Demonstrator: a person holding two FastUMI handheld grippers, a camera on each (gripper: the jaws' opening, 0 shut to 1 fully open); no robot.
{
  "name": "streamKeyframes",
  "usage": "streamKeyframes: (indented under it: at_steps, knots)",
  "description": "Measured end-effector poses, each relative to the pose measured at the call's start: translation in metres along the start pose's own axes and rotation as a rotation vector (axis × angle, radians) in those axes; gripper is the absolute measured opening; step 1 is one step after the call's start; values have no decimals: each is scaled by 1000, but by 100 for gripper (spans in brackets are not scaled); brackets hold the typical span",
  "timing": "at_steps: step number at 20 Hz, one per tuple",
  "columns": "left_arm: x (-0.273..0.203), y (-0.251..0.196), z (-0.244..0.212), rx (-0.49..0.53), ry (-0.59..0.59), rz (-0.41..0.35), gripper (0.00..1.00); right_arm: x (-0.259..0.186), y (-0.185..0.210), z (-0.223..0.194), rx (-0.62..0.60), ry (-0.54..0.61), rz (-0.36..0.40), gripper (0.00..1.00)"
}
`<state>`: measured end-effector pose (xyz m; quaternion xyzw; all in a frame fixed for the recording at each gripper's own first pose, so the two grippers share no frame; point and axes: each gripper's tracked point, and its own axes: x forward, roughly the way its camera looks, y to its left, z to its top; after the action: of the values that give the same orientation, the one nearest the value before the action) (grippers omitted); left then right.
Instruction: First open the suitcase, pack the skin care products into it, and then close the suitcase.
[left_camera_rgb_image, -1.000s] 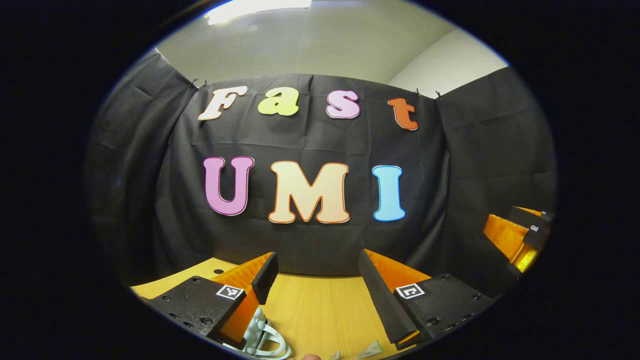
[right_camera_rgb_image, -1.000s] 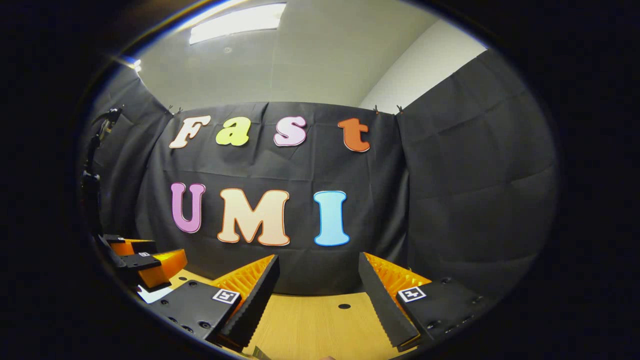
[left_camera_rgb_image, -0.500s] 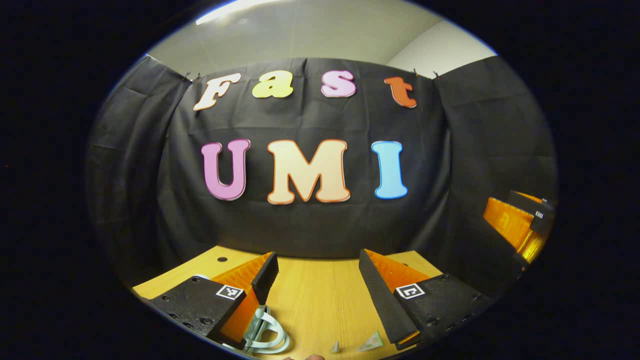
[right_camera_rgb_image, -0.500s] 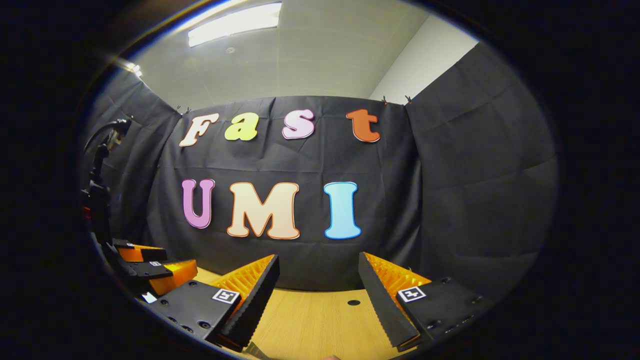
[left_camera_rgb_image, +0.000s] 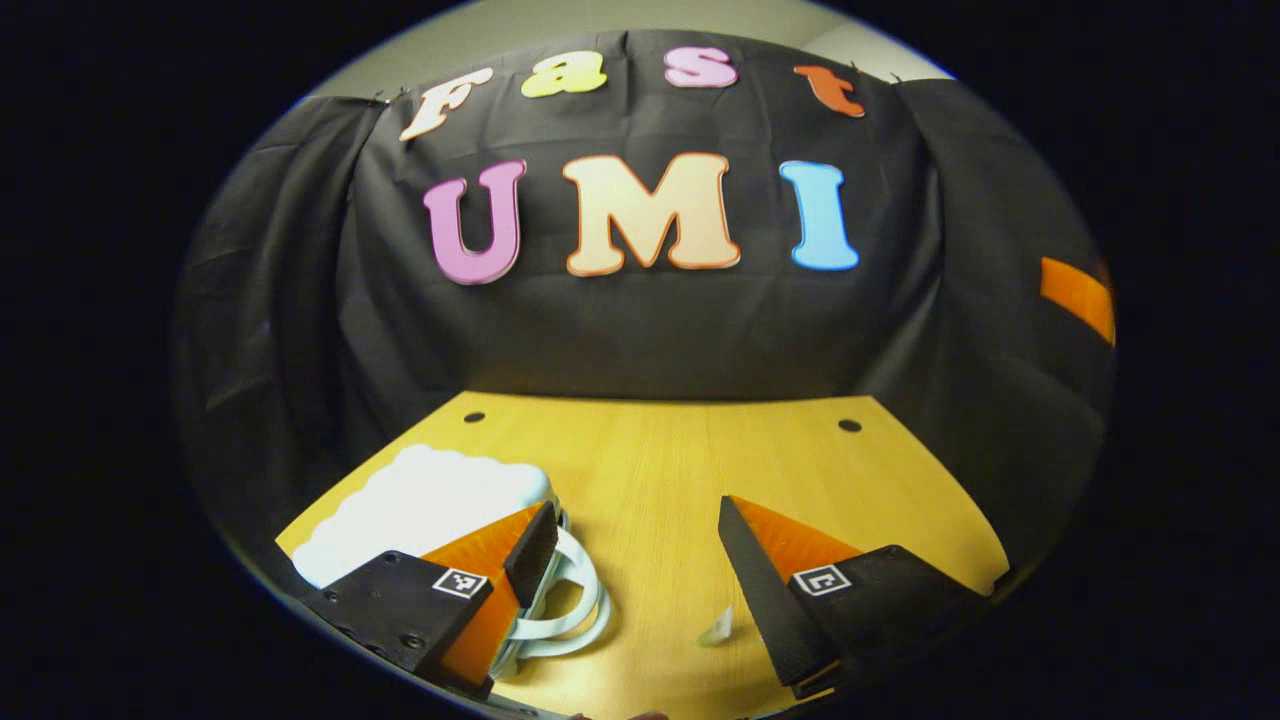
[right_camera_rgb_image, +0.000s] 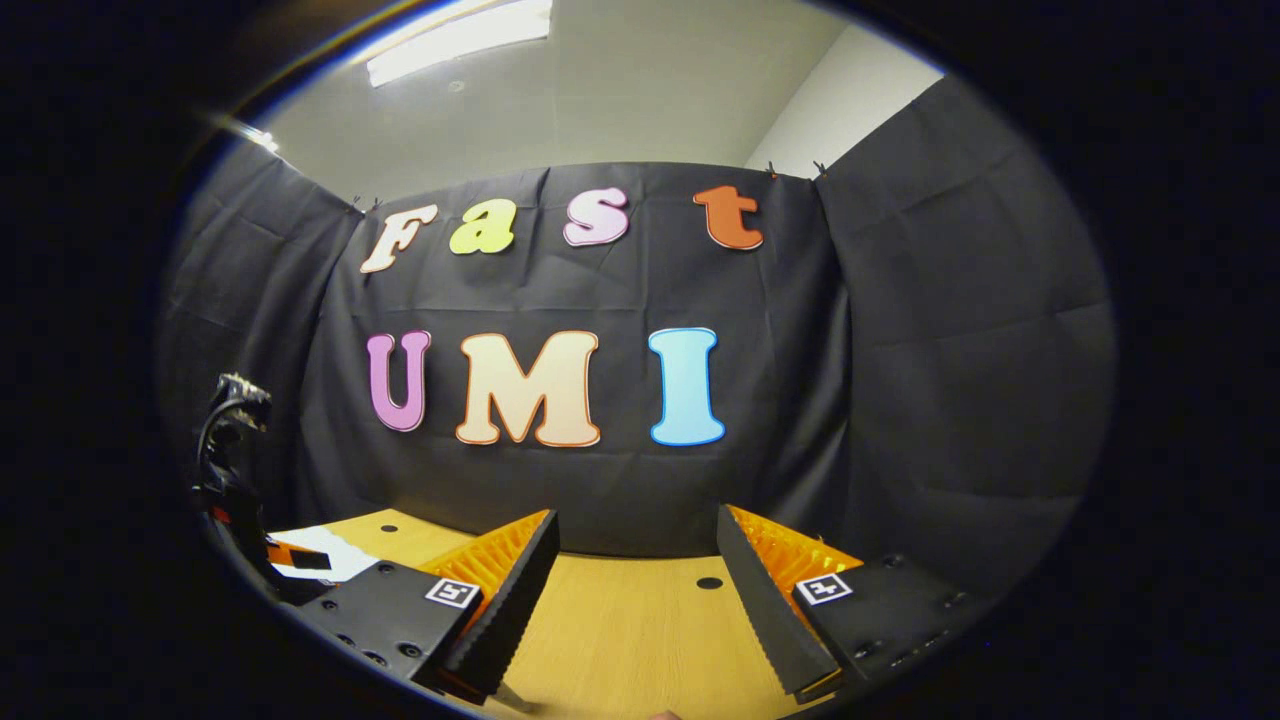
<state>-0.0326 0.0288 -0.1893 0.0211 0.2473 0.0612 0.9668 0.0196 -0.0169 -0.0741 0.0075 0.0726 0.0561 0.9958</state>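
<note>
A: How is the left gripper (left_camera_rgb_image: 635, 545) held?

B: Tilted down toward the wooden table (left_camera_rgb_image: 700, 450). Its two black-padded fingers (left_camera_rgb_image: 530, 540) stand wide apart with nothing between them, so the jaws are open. The table fills the lower half of the left gripper view, and the black cloth wall (left_camera_rgb_image: 640, 330) rises behind it at twelve o'clock.

A: And the suitcase?

B: A pale, white-topped case (left_camera_rgb_image: 420, 500) with a scalloped edge lies on the table at about eight o'clock, partly hidden behind the left finger. Its light mint handle loop (left_camera_rgb_image: 575, 600) curls out just beside that fingertip. I take it for the suitcase, though so little of it shows that I can't be sure; it looks shut.

A: Any skin care products?

B: A small pale, pointed scrap (left_camera_rgb_image: 718, 628) lies on the wood at six o'clock, near the inner edge of the right-side finger. It is too small to tell what it is.

A: The right gripper (right_camera_rgb_image: 635, 585)?

B: Held more level, facing the wall. Its fingers (right_camera_rgb_image: 510, 590) are spread wide too, gripping nothing, with bare table (right_camera_rgb_image: 640, 620) between them. At nine o'clock in the right gripper view the left gripper (right_camera_rgb_image: 290, 560) shows low over a white patch (right_camera_rgb_image: 320, 545), with a black cable (right_camera_rgb_image: 225, 430) looping above it.

A: And in the left gripper view?

B: An orange strip (left_camera_rgb_image: 1077, 296) at three o'clock.
</note>
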Motion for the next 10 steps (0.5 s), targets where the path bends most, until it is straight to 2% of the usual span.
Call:
streamKeyframes:
  at_steps: [5, 10]
  knots:
    - [26, 18, -50, -22, 168, -29, 95, -4, 22, -8, -17, 43, -19, 99]
    - [42, 24, -84, 7, 291, -49, 95, -11, 17, -7, -68, 50, -62, 98]
